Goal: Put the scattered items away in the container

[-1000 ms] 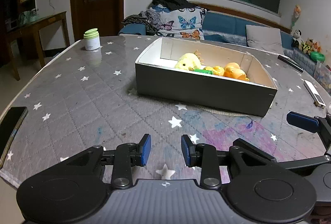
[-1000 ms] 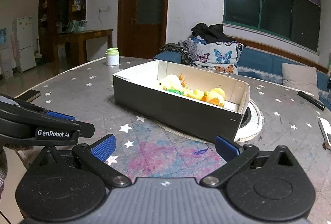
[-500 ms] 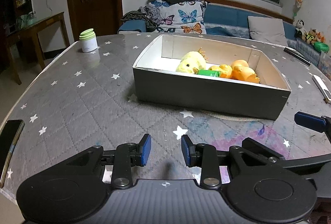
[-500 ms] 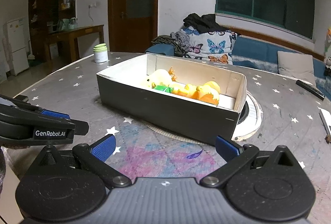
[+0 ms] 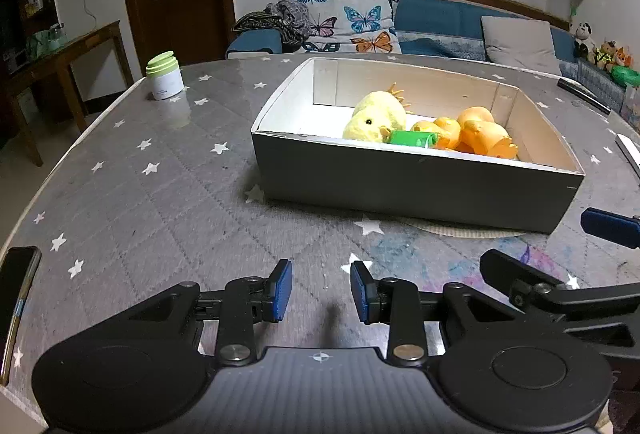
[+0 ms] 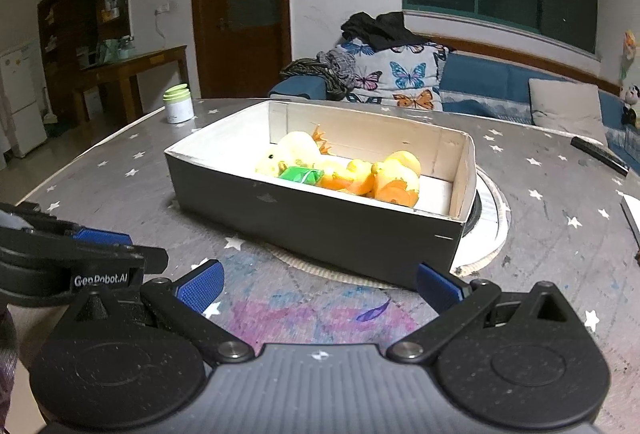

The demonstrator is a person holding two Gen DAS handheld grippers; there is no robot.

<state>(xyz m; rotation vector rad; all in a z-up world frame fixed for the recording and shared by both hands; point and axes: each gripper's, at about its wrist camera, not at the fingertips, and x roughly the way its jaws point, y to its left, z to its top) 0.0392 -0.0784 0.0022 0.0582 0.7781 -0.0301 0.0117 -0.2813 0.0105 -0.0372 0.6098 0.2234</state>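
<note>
A grey cardboard box (image 5: 400, 185) with a white inside stands on the star-patterned table (image 5: 160, 201). In it lie a yellow plush chick (image 5: 376, 113), a green item (image 5: 412, 138) and orange toy ducks (image 5: 480, 135). My left gripper (image 5: 320, 290) hovers over the table in front of the box, open, with nothing between its blue pads. My right gripper (image 6: 319, 288) is wide open and empty, just before the box's (image 6: 312, 222) near wall. The left gripper (image 6: 80, 258) shows at the left edge of the right wrist view.
A white jar with a green lid (image 5: 164, 81) stands at the table's far left. A dark phone (image 5: 16, 290) lies at the near left edge. A black remote (image 6: 598, 153) lies far right. A round mat (image 6: 492, 230) pokes out under the box. A sofa stands behind.
Both grippers have drifted a little nearer the box, which looks larger now. Their jaw gaps are unchanged and nothing was picked up.
</note>
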